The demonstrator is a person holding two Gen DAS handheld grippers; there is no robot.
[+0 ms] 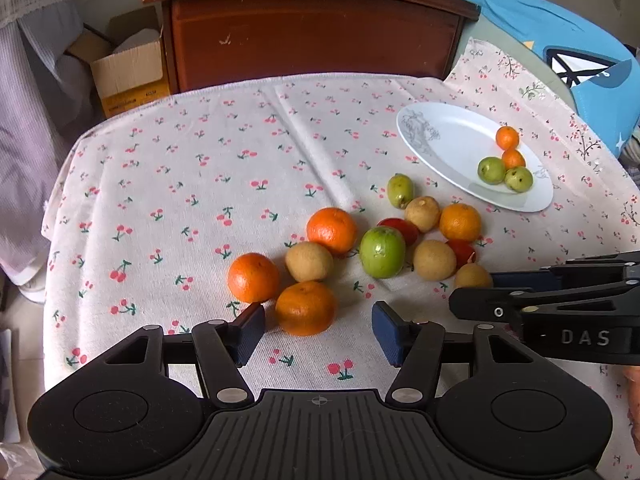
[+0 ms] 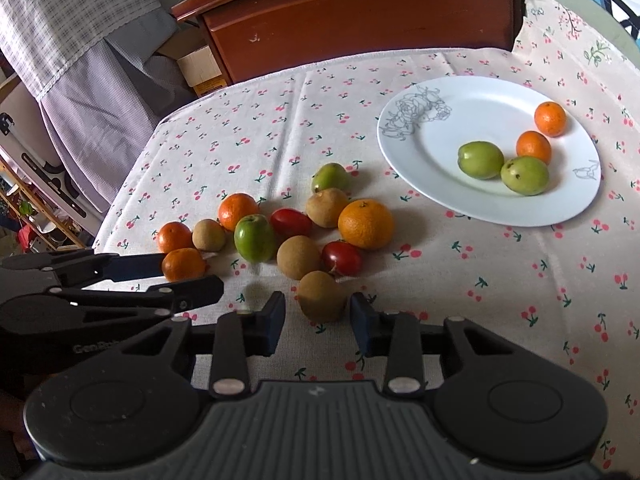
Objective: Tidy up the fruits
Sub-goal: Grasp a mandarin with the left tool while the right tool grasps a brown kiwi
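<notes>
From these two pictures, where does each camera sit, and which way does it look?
Left wrist: on the left gripper, looking down over its fingers at an orange; the right gripper enters from the right.
Right wrist: on the right gripper, looking down at a brown fruit; the left gripper enters from the left.
Shared: the white plate, loose fruit, cherry-print tablecloth.

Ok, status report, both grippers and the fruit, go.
Left gripper open around an orange, pads not touching. Right gripper open around a brown fruit. Plate holds four fruits; the rest loose on the cloth. Nothing blocking.
</notes>
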